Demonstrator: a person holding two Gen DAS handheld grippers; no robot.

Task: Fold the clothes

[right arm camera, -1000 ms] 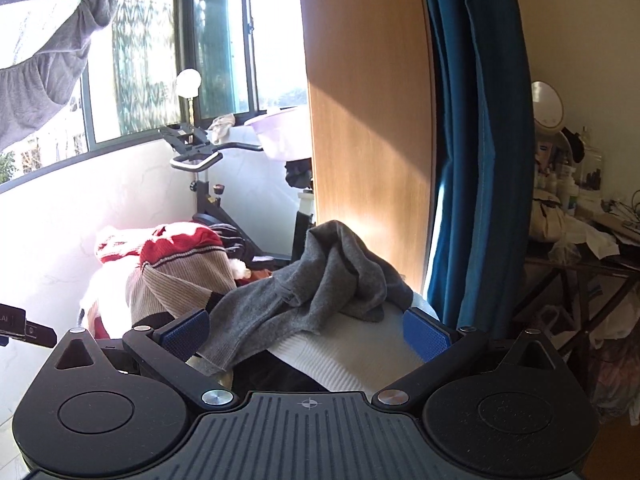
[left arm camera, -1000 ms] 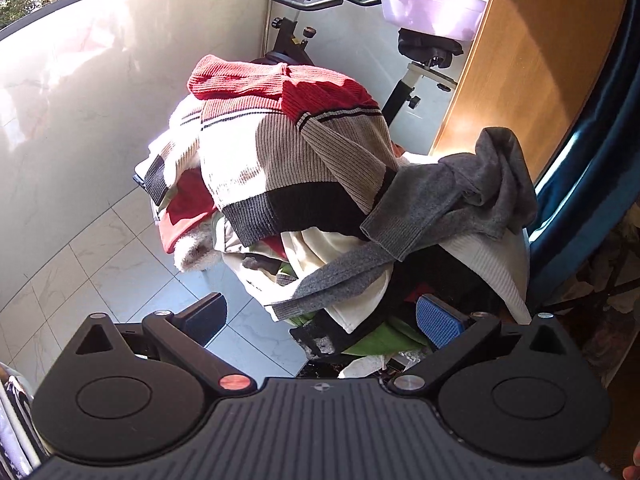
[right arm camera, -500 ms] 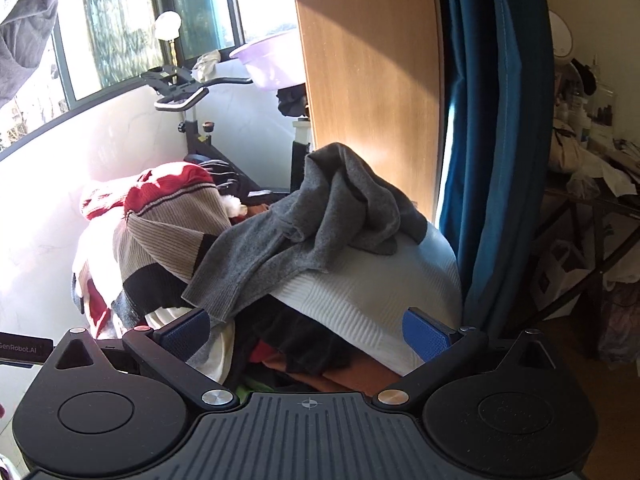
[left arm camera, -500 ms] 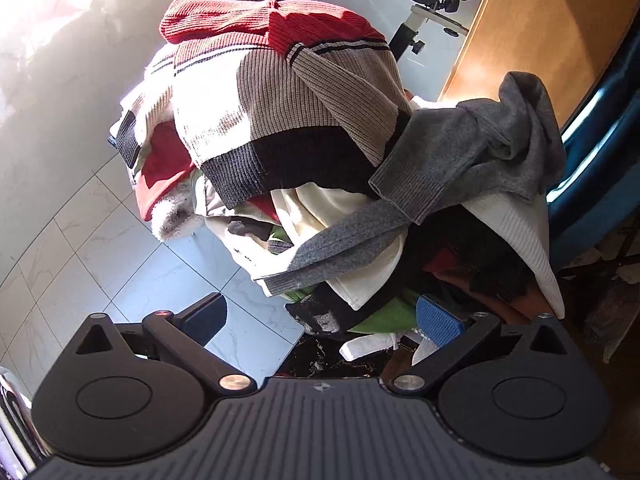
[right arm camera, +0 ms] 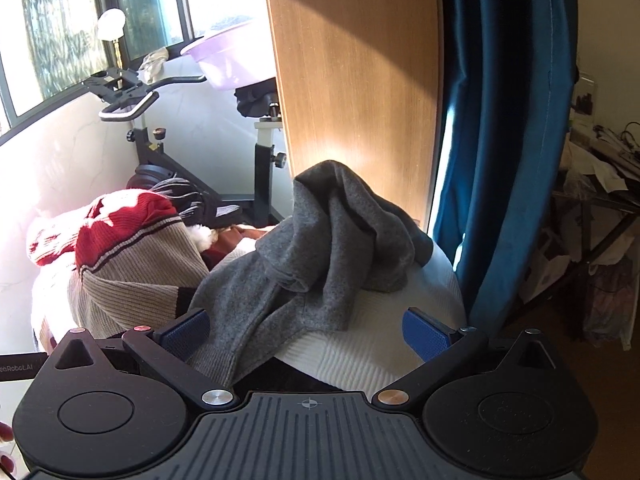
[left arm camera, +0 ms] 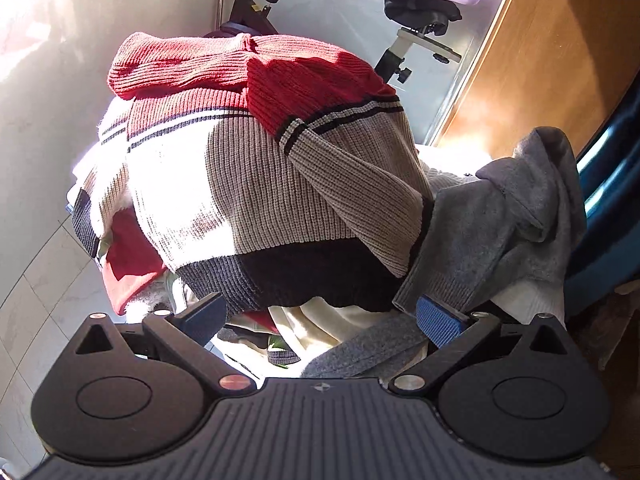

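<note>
I see my left tongs [left arm camera: 320,316] spread wide with nothing between the blue pads, hanging close in front of the heap of clothes [left arm camera: 280,240]. The striped knit sweater [left arm camera: 256,176], red at the top, beige and white in the middle and black at the hem, lies on top of the heap on the left. Its hem is just above the left tongs. A grey sweater [left arm camera: 504,232] is draped beside it on the right, one cuff touching or nearly touching the right-hand pad. My right tongs [right arm camera: 306,332] are also released and empty, facing the same grey sweater [right arm camera: 332,240], which lies crumpled over a white ribbed garment [right arm camera: 368,332]. Behind the heap stands an exercise bike [right arm camera: 168,136] with a lilac basin [right arm camera: 232,60] above its saddle, next to a wooden panel [right arm camera: 356,80] and a blue curtain [right arm camera: 508,120].
</note>
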